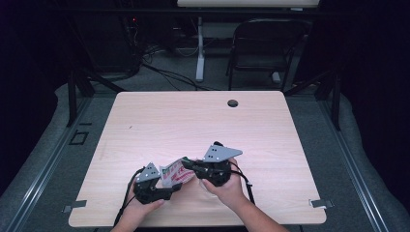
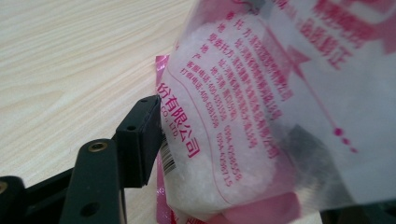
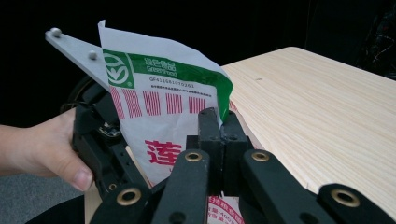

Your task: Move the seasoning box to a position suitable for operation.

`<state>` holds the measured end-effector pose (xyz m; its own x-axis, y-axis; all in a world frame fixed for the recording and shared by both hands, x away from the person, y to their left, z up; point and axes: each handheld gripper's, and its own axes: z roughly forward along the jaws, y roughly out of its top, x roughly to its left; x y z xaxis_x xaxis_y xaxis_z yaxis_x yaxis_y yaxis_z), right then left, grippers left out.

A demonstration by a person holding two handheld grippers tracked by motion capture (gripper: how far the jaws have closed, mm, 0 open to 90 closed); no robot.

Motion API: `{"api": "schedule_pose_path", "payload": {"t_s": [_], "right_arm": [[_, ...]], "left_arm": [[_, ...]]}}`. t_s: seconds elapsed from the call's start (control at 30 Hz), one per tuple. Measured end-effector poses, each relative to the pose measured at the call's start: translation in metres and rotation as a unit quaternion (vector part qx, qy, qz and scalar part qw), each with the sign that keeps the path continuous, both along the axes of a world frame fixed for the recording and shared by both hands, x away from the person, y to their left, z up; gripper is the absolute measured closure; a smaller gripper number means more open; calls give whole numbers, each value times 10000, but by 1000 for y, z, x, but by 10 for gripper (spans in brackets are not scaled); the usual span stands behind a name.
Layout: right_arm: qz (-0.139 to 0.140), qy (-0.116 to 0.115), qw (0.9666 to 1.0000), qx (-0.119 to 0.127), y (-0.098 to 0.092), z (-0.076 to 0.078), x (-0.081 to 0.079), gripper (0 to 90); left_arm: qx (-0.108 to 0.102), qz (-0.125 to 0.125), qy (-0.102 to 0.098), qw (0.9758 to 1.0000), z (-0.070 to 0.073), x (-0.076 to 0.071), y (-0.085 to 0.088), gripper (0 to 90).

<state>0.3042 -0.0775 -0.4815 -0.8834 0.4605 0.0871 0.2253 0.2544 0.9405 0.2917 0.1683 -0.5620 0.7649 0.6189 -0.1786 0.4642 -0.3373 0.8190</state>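
Observation:
A clear plastic bag point(image 1: 172, 174) of white granules, printed in pink and red with a green band on top, hangs between both grippers near the table's front edge. My right gripper point(image 1: 186, 165) is shut on the bag's upper edge; in the right gripper view its jaws point(image 3: 219, 125) pinch the bag point(image 3: 161, 100) by the green band. My left gripper point(image 1: 176, 186) sits lower left of the bag. In the left gripper view the bag point(image 2: 261, 93) bulges between its jaws; one finger point(image 2: 140, 140) stands at the bag's side, the other is hidden behind it.
The pale wooden table point(image 1: 193, 121) has a cable hole point(image 1: 233, 103) at the back. A black chair point(image 1: 266, 48) and a white table leg point(image 1: 199, 48) stand beyond it. The person's hand point(image 3: 42, 144) holds the left gripper's body point(image 3: 100, 149).

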Motion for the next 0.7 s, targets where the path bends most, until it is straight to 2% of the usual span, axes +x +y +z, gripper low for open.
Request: {"api": "schedule_pose_path", "payload": {"t_s": [0.1, 0.3, 0.37, 0.7], "right_arm": [[5, 0, 10000, 34, 0, 0, 0, 900], [39, -16, 10000, 85, 0, 1, -1, 900], [49, -17, 9999, 101, 0, 2, -2, 900], [61, -25, 9997, 251, -1, 6, -2, 900]], "left_arm": [[-1, 21, 21, 10000, -2, 2, 0, 372], [169, 38, 43, 9998, -7, 3, -6, 313], [252, 25, 73, 9997, -9, 4, -8, 314], [326, -10, 213, 9992, -16, 7, -11, 323]]}}
